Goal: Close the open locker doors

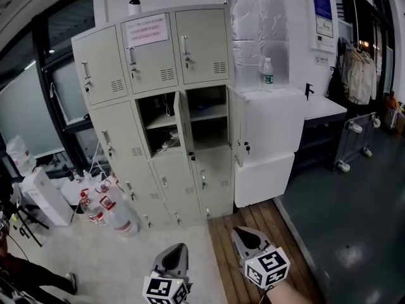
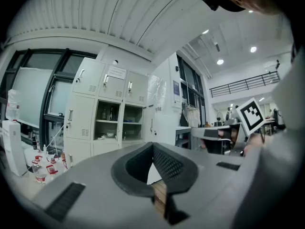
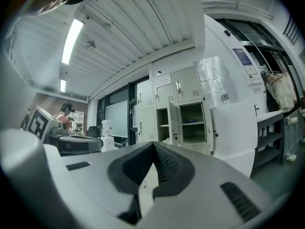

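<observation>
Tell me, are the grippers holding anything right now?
Nothing is held. The left gripper and the right gripper are both shut and empty, well away from the beige metal lockers.

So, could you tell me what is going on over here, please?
A person stands a little way back from a bank of lockers, holding a gripper in each hand. Two doors in the middle row hang open: the middle door and the right door. The left gripper and the right gripper are both shut and empty, pointing toward the lockers and touching nothing. Neither open door has been pushed shut yet.
</observation>
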Motion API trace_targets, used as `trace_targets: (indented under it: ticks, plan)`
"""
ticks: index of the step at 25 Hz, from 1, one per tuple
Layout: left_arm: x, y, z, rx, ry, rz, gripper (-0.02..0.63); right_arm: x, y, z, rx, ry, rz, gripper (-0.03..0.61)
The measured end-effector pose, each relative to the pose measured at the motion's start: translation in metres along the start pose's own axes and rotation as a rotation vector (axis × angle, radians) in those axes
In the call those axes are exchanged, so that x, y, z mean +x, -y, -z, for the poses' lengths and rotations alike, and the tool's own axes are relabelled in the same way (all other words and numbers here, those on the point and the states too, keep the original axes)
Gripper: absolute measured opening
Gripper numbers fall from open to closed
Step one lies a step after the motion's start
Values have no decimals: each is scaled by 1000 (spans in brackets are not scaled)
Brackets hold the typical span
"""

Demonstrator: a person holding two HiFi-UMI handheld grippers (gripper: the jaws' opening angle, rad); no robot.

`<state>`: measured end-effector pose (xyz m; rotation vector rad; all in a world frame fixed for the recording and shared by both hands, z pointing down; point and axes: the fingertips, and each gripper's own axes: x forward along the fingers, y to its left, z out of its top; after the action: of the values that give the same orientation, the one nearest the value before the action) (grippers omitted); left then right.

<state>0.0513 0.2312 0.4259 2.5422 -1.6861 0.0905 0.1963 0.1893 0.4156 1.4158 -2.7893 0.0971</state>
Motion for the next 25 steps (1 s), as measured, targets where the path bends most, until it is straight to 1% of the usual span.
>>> trace_targets:
  ticks: [14,25]
  plan:
    - [-3,-13,-2,1,10,-1,3,14,-15,0,-2,-3,-23,0]
    - [-7,-42,-1,-17,10,-12,3,40,-33,1,9,-11,-38,0]
